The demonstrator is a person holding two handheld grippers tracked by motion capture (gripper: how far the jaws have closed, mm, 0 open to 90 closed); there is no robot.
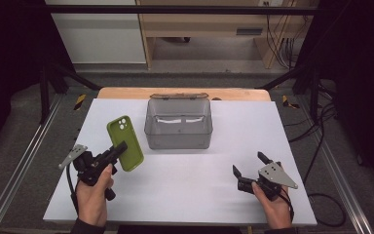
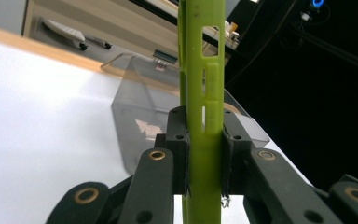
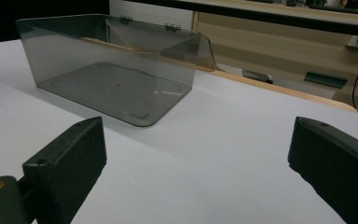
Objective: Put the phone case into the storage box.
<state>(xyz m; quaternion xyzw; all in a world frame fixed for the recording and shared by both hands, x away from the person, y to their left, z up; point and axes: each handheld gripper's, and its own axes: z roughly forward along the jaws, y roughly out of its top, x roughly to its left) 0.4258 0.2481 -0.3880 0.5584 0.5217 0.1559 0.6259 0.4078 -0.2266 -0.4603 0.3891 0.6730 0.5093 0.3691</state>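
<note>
A green phone case point(image 1: 124, 142) is held up off the white table point(image 1: 185, 195), left of a clear grey plastic box point(image 1: 178, 125) with its lid swung back. My left gripper point(image 1: 119, 147) is shut on the case's lower half. In the left gripper view the case point(image 2: 202, 93) stands edge-on between the two pads, with the box point(image 2: 140, 126) behind it. My right gripper point(image 1: 250, 164) rests open at the front right of the table, nothing between its fingers. The right gripper view looks across bare table at the box point(image 3: 112, 79), whose inside holds nothing.
The table's wooden far edge point(image 1: 185, 92) lies just behind the box. Metal frame rails point(image 1: 19, 156) run along both sides. A wooden desk point(image 1: 214, 24) and cables point(image 1: 321, 122) stand beyond and to the right.
</note>
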